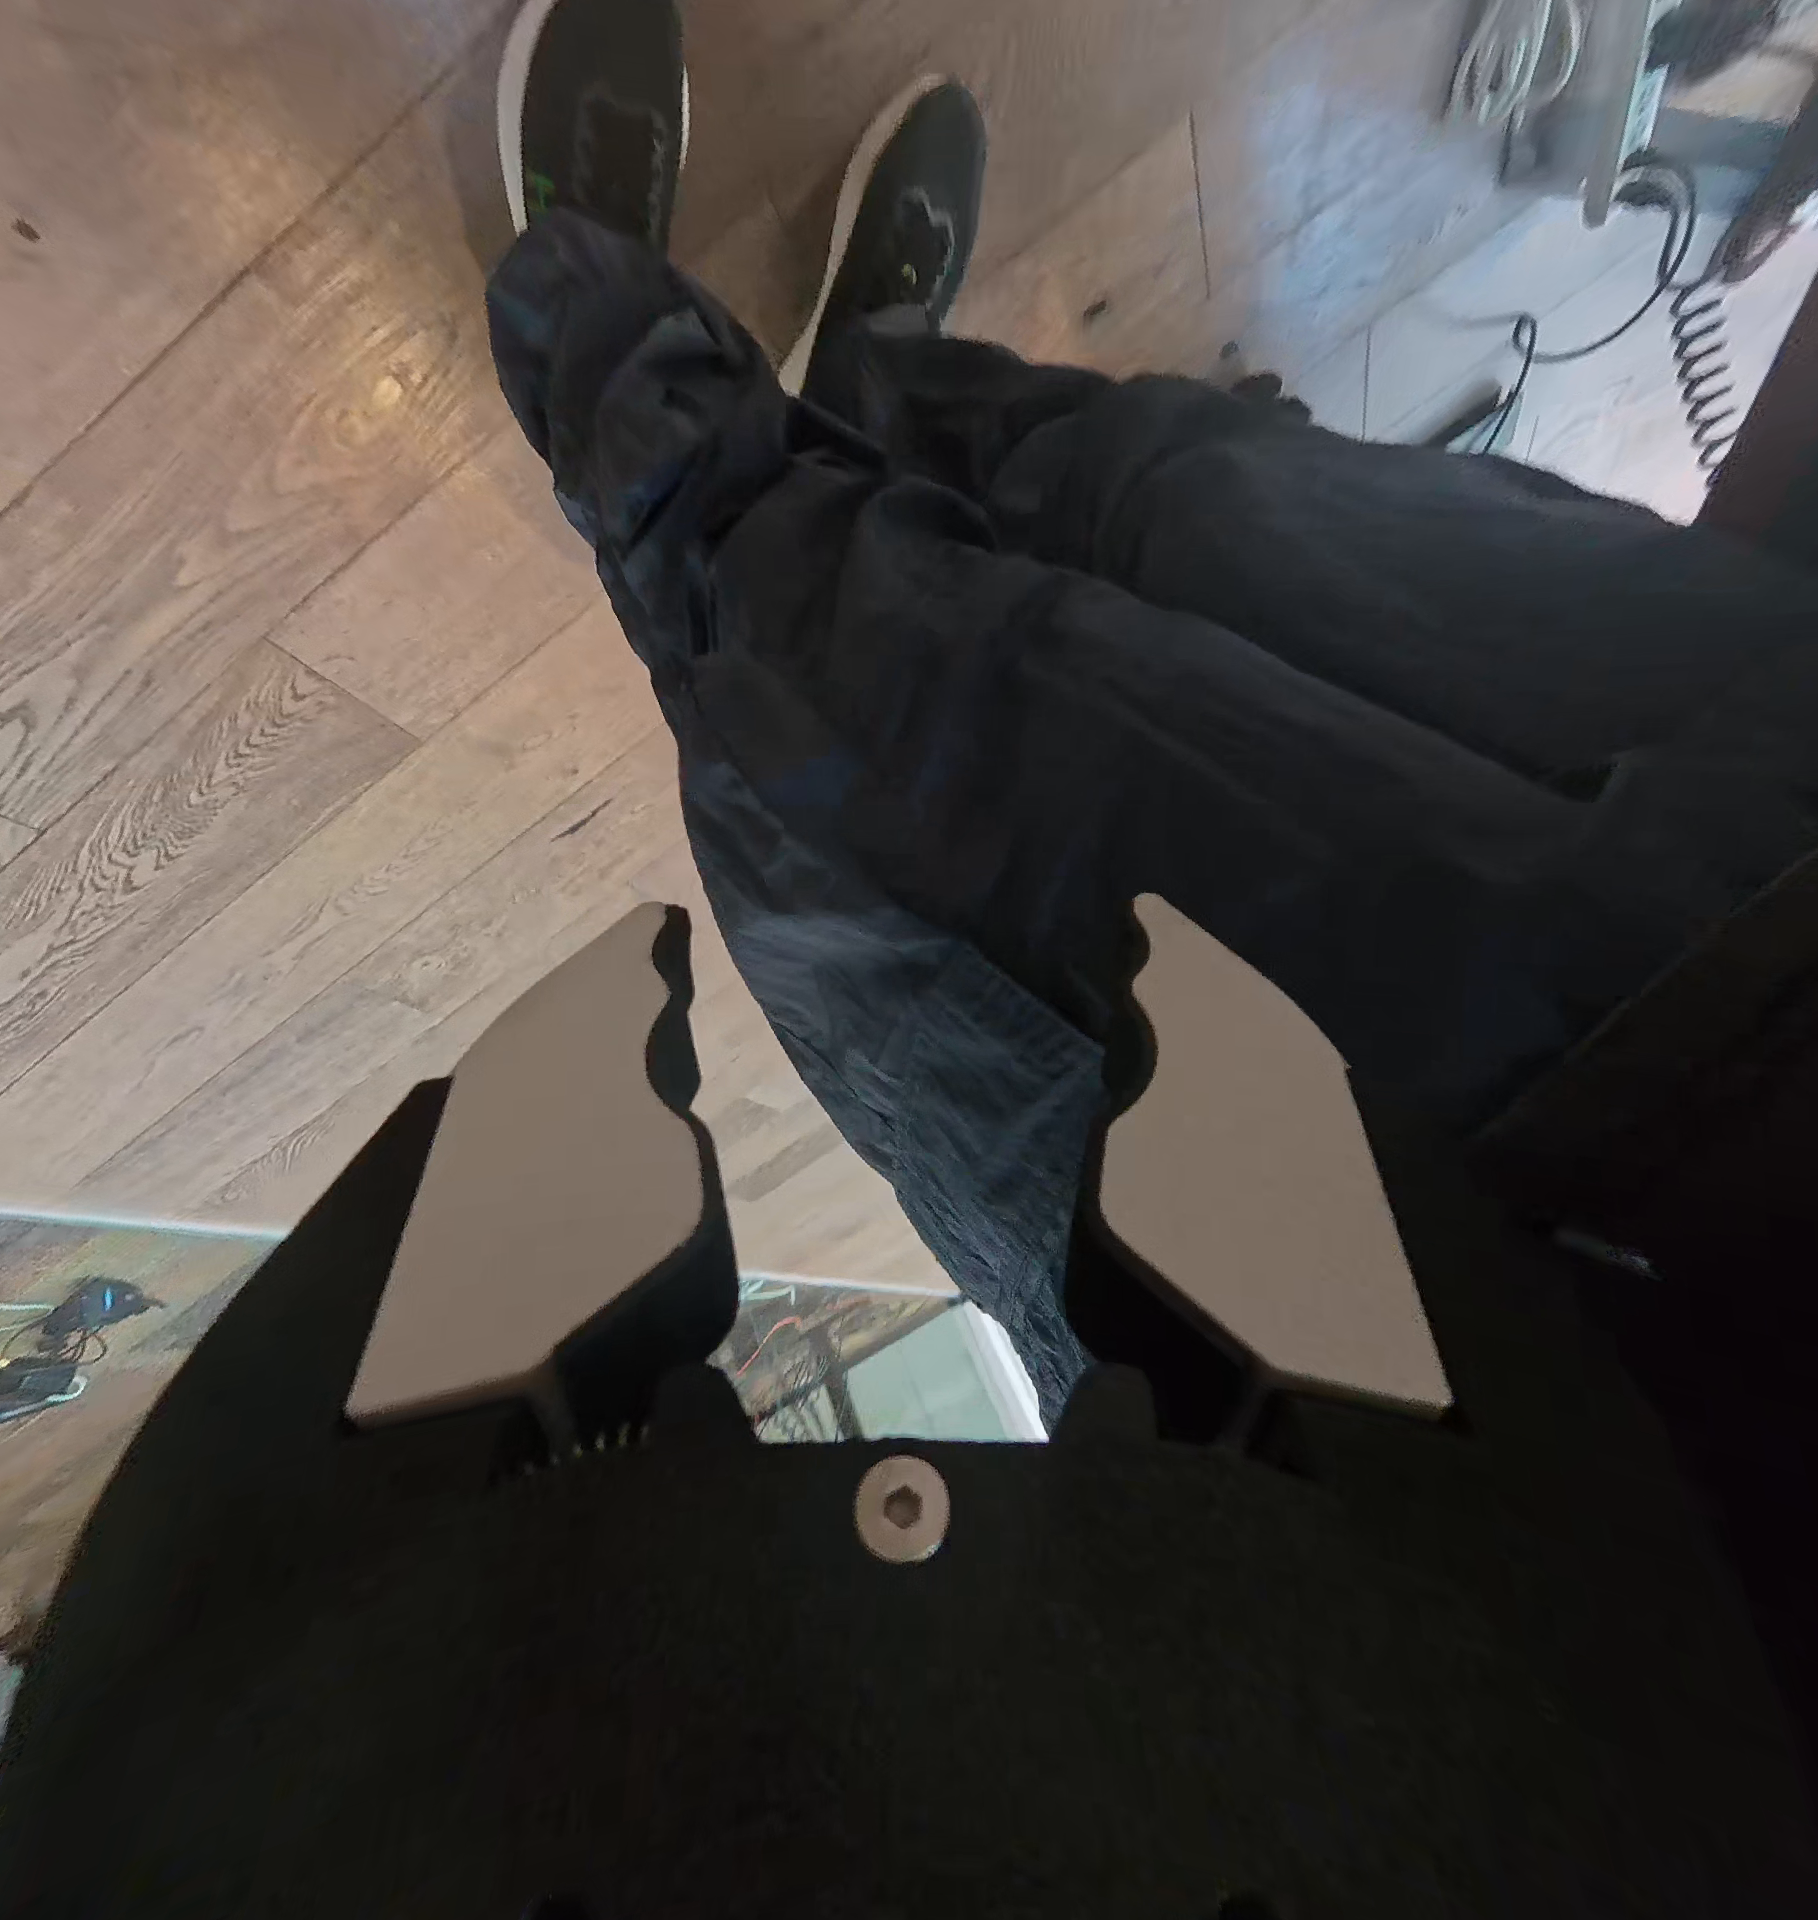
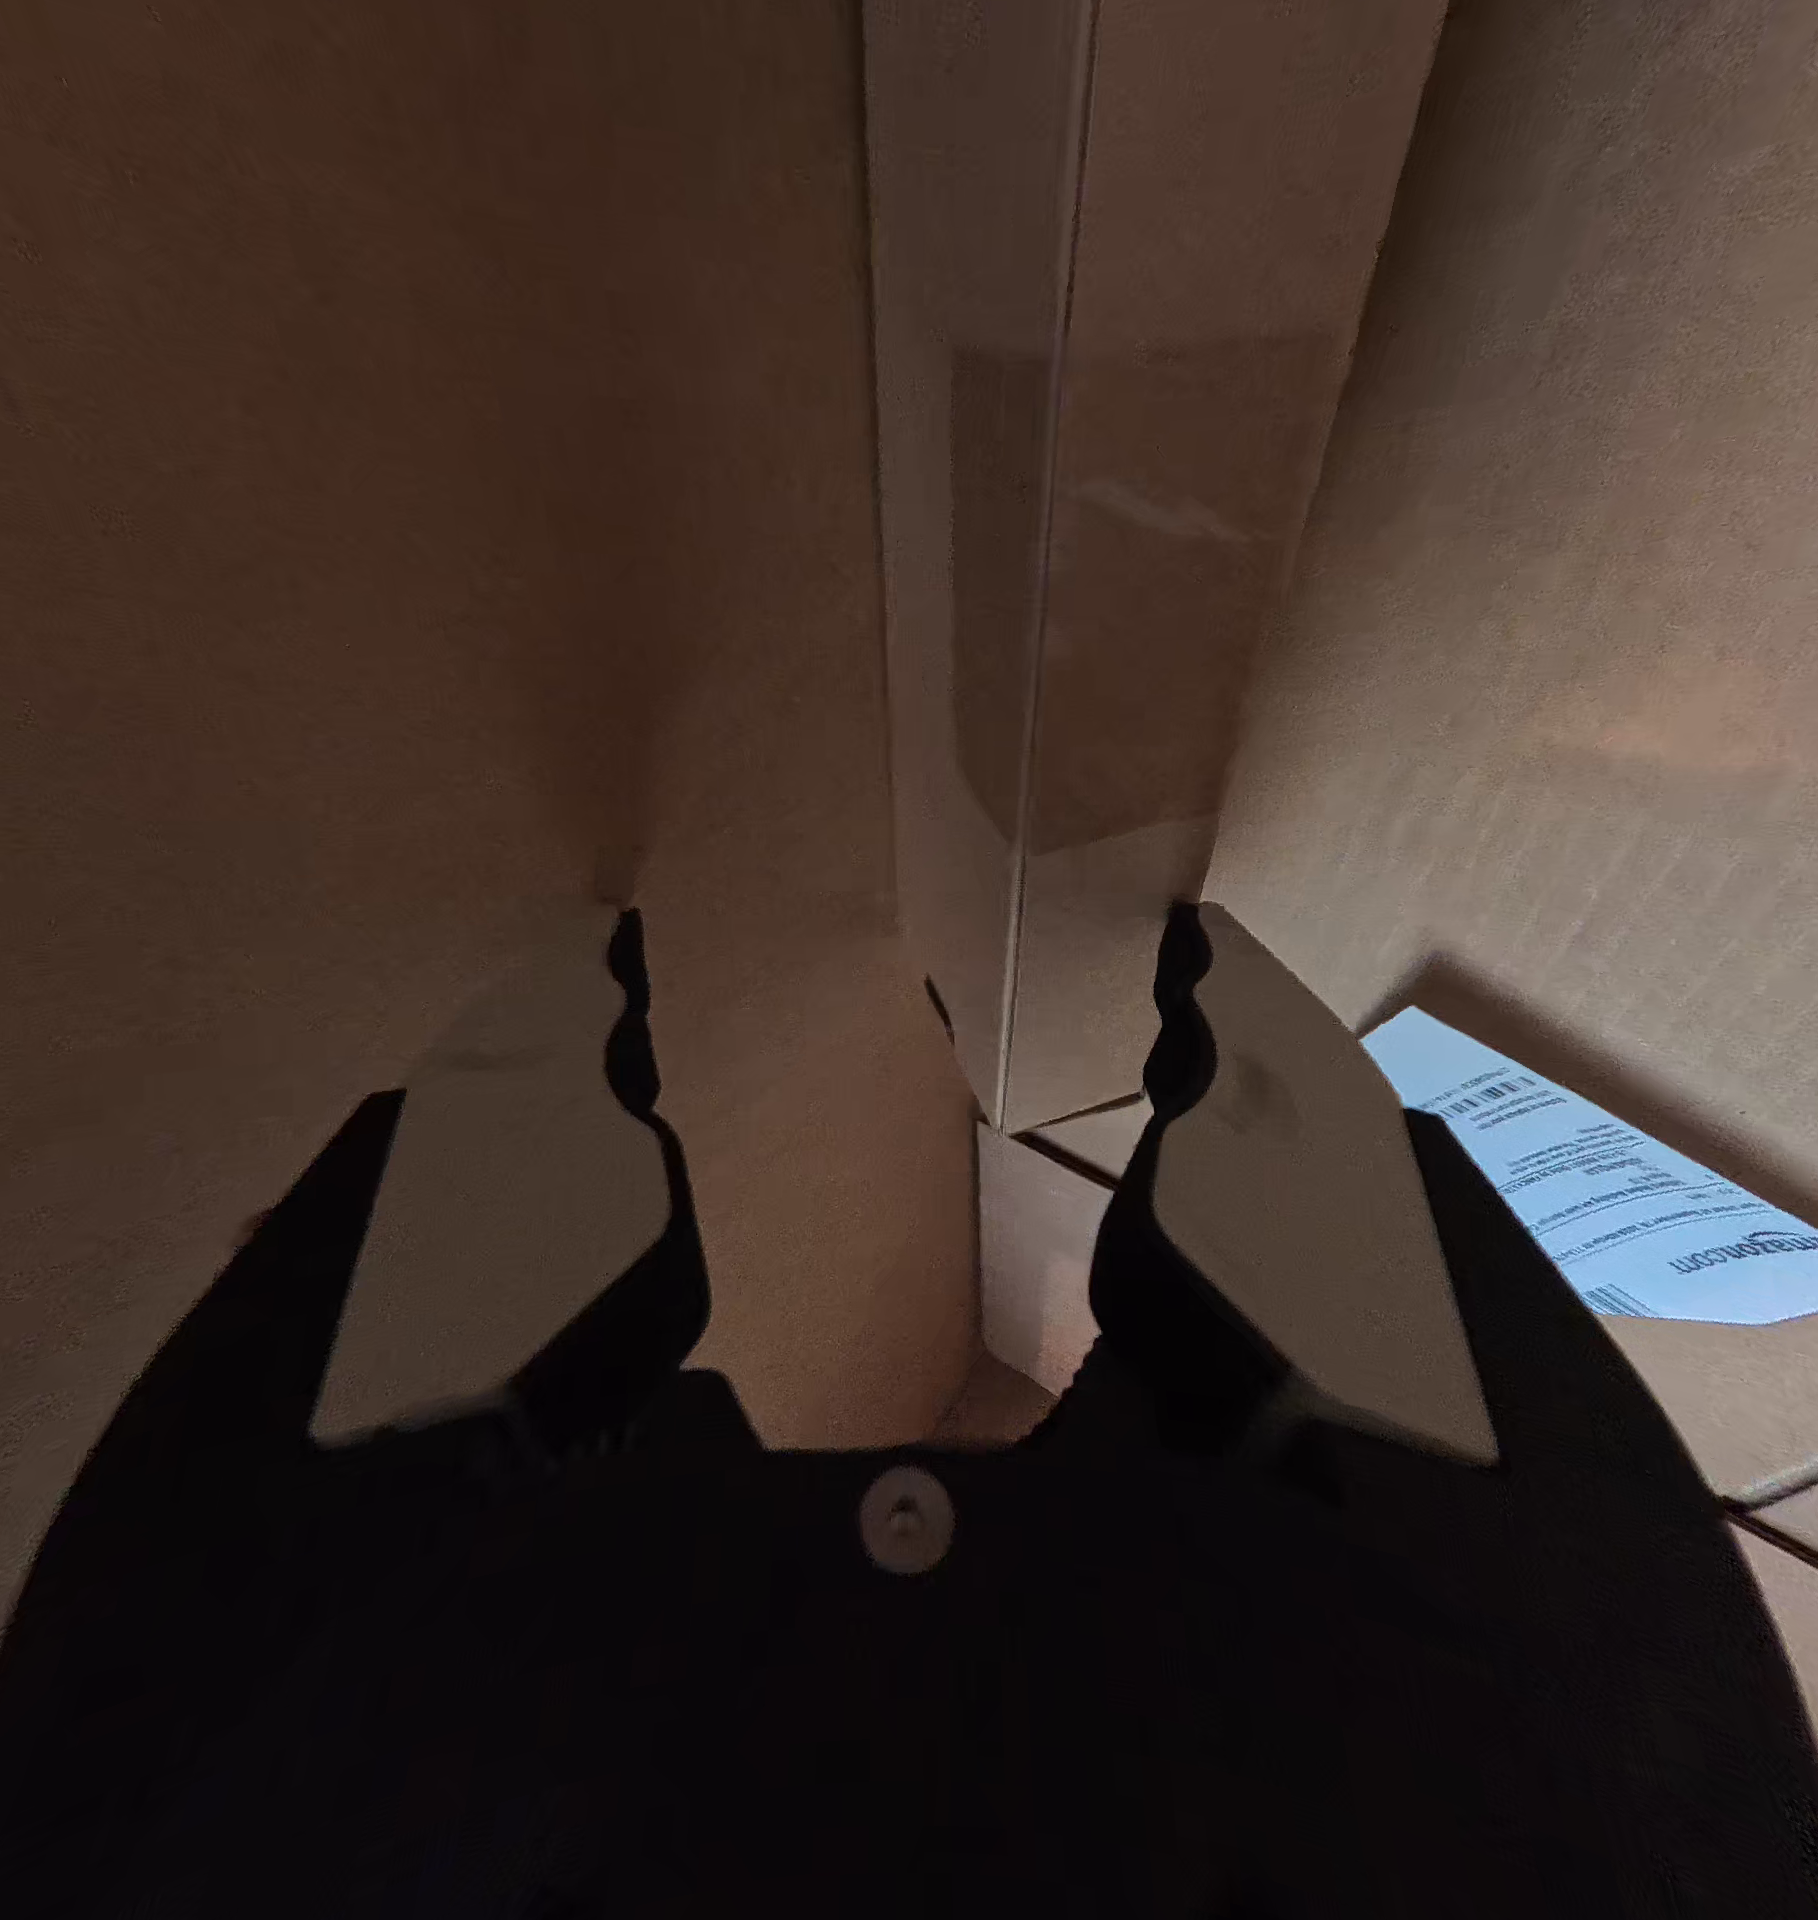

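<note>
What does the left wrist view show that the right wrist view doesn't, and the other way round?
Only the left wrist view: the left gripper open over a person's dark trousers, black sneakers, a wood-plank floor and a coiled black cable.

Only the right wrist view: the right gripper open inside a cardboard box, facing its clear-taped seam, with a white shipping label at right.

Shared: black two-finger hardware with open fingers, holding nothing.

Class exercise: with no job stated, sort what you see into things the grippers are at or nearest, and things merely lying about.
At or nearest the grippers:
right gripper, open, inside cardboard box
left gripper, open, over trouser leg

Lying about:
printed label
shoes
coiled cable
wooden floor
</note>
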Demonstrator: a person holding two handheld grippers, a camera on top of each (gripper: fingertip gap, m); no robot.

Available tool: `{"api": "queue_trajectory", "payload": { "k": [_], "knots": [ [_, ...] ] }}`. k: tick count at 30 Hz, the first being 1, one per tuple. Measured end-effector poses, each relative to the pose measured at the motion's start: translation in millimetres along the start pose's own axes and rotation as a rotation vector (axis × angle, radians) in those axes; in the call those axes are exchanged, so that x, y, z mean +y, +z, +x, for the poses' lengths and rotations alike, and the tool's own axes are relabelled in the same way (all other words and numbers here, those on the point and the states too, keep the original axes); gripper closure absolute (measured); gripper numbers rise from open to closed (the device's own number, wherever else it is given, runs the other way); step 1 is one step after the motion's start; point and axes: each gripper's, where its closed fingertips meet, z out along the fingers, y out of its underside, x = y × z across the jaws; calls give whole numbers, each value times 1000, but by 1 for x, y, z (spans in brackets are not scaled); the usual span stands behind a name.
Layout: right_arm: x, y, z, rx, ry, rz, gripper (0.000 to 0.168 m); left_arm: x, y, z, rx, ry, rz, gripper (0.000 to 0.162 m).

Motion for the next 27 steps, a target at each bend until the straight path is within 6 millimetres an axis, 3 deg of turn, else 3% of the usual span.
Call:
{"api": "queue_trajectory", "payload": {
  "k": [4,7,13,16,18,21,25,27],
  "knots": [
    [-3,14,11,43,-7,-29,76,16,18,5,-3,31,-72,84],
    [-14,17,21,53,-16,12,86,19,22,5,5,26,-73,84],
    [-70,7,31,-7,-31,231,90,22,24,1,12,9,-57,84],
    [-88,14,37,-21,-69,298,93,27,28,3,20,6,-60,84],
    [-89,22,27,-146,-5,298,84,31,31,5,28,8,-60,84],
    [-86,16,7,-304,35,259,60,38,35,7,36,5,-62,84],
    [-72,-1,-7,-372,89,194,59,46,37,4,46,-15,-61,84],
    [-68,-17,-14,-373,81,215,69,49,37,1,49,-26,-58,84]
  ]
}}
